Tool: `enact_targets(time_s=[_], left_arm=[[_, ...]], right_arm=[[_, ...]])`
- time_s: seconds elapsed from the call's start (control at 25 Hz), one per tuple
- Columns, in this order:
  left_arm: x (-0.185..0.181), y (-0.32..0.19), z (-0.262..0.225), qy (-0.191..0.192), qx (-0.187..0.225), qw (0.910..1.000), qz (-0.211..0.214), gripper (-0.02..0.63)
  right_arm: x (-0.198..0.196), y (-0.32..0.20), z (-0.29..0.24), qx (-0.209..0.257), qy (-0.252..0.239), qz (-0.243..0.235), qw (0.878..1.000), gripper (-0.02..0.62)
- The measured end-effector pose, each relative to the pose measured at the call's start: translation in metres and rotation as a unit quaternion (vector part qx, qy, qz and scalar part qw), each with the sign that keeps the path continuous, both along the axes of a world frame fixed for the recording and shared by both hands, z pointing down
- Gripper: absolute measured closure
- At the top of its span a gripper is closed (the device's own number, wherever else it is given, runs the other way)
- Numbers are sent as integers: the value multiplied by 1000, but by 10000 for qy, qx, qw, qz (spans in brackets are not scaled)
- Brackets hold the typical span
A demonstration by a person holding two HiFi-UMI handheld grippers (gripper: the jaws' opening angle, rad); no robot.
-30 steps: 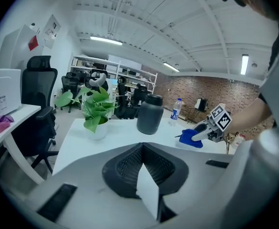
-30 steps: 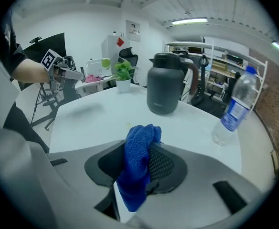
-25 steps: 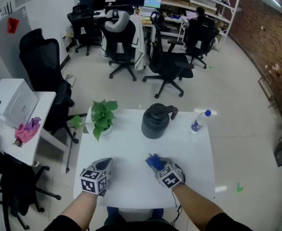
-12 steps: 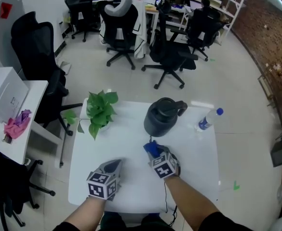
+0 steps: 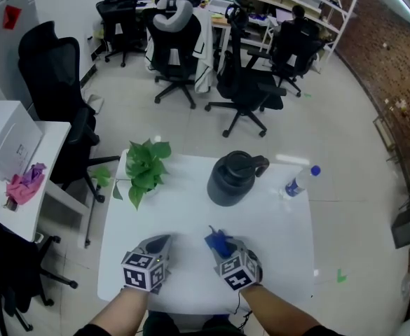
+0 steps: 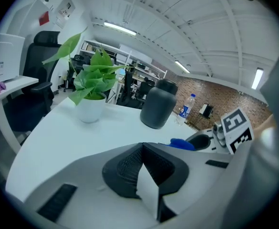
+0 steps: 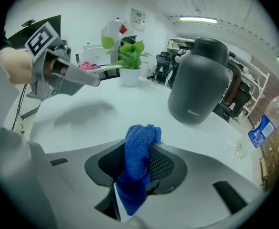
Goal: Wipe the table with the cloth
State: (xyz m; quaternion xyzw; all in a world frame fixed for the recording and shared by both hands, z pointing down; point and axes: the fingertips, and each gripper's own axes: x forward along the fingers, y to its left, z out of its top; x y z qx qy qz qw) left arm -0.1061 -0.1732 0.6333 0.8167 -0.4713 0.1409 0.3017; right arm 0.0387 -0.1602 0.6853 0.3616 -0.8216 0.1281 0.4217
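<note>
A blue cloth (image 7: 138, 163) is bunched between the jaws of my right gripper (image 7: 137, 173), which is shut on it; the cloth (image 5: 217, 241) sticks out ahead of that gripper (image 5: 222, 246) over the near middle of the white table (image 5: 190, 208). My left gripper (image 5: 160, 244) hovers over the table's near left part, jaws shut with nothing between them (image 6: 140, 168). The cloth (image 6: 181, 143) and the right gripper show at the right of the left gripper view.
A dark grey jug (image 5: 231, 177) with a handle stands at the table's far middle. A potted green plant (image 5: 144, 168) is at the far left, a water bottle (image 5: 299, 181) at the far right. Office chairs (image 5: 245, 89) stand beyond the table.
The right gripper with the cloth has drawn back toward the near edge from its spot close to the jug. The left gripper has barely moved.
</note>
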Motion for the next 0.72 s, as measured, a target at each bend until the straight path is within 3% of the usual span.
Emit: enact_targets(time_s=[0.12, 0.48, 0.72], left_arm=[[1, 0, 3, -10, -29, 10000, 10, 606], [3, 5, 1, 73, -56, 10000, -19, 606], [-3, 11, -6, 56, -7, 10000, -11, 606]], right_arm=[[3, -2, 18, -15, 98, 54, 9999, 471], [0, -80, 19, -50, 151, 202, 9997, 472], [-4, -25, -12, 289, 171, -198, 9992, 472]])
